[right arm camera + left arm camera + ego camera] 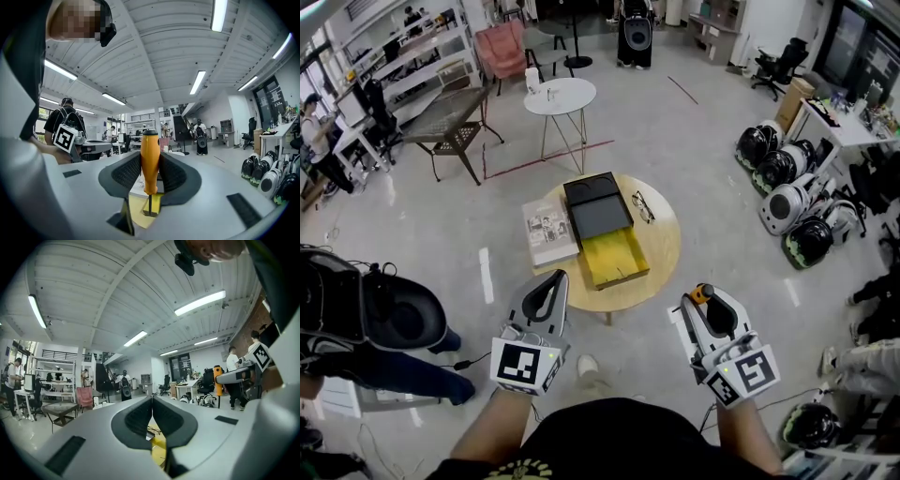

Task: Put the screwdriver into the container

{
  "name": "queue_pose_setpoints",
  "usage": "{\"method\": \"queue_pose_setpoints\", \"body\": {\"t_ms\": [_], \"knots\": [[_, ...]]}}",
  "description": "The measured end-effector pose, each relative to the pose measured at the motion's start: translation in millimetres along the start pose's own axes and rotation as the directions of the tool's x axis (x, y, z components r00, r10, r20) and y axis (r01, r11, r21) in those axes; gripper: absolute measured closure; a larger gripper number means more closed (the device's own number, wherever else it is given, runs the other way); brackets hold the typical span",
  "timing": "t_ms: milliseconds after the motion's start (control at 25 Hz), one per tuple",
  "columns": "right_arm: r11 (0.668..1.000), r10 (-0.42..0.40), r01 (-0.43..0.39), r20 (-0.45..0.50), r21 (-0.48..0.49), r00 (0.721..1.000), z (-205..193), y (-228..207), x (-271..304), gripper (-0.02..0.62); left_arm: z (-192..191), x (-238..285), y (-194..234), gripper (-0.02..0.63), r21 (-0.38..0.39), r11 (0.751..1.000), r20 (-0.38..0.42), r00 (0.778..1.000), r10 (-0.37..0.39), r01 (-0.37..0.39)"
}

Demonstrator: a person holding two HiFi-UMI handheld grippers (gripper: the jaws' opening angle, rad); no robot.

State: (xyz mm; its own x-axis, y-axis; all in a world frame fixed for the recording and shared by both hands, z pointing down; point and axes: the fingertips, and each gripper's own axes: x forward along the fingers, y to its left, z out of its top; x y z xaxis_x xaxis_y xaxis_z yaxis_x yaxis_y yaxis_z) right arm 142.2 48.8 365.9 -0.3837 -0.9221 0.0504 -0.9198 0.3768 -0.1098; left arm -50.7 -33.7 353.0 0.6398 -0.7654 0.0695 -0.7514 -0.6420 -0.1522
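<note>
right gripper (150, 174): the jaws are clamped on the orange handle of the screwdriver (149, 159). the handle stands upright between the ribbed pads, its black cap above the jaw tops. the thin metal shaft sticks out below the handle, toward the lower centre of the right gripper view. in the head view this gripper (700, 302) sits at the lower right, with the orange handle (701, 292) showing at its tip. it is off the right edge of the round wooden table (664, 246) and apart from it.

left gripper (152, 414): the jaws are closed against each other, pad to pad, with nothing between them. in the head view it (553, 281) sits at the lower left of centre, its tip over the near-left rim of the table.

the yellow container (614, 260) lies open on the near part of the table, between the two grippers and slightly above them in the frame. part of its yellow floor also shows under the right jaws (136, 211) and under the left jaws (159, 452). the screwdriver is not in it.

a black box (598, 208) touches the container's far end. a printed book (548, 230) lies just left of both. a pair of glasses (643, 207) lies just right of the black box.

further up the frame stand a small white round table (561, 97) and a pink armchair (502, 47).
</note>
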Motion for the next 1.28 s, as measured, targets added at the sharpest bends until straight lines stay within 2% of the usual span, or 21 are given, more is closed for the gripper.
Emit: {"method": "queue_pose_setpoints", "body": {"t_ms": [560, 1120, 1280], "knots": [[1.0, 0.013, -0.013, -0.004, -0.001, 1.0, 5.9, -13.6, 34.9, 0.46, -0.7, 26.3, 20.3, 0.588, -0.005, 1.0, -0.003, 1.0, 0.005, -0.005], [0.999, 0.036, -0.036, 0.003, -0.02, 0.999, 22.8, 1.7, 88.1, 0.46, 4.3, 39.0, 70.0, 0.588, -0.012, 1.0, 0.013, 1.0, 0.02, -0.019], [1.0, 0.004, -0.004, 0.01, -0.029, 1.0, 26.3, 0.3, 99.0, 0.46, 3.3, 57.7, 78.1, 0.588, -0.012, 1.0, 0.021, 1.0, -0.018, 0.018]]}}
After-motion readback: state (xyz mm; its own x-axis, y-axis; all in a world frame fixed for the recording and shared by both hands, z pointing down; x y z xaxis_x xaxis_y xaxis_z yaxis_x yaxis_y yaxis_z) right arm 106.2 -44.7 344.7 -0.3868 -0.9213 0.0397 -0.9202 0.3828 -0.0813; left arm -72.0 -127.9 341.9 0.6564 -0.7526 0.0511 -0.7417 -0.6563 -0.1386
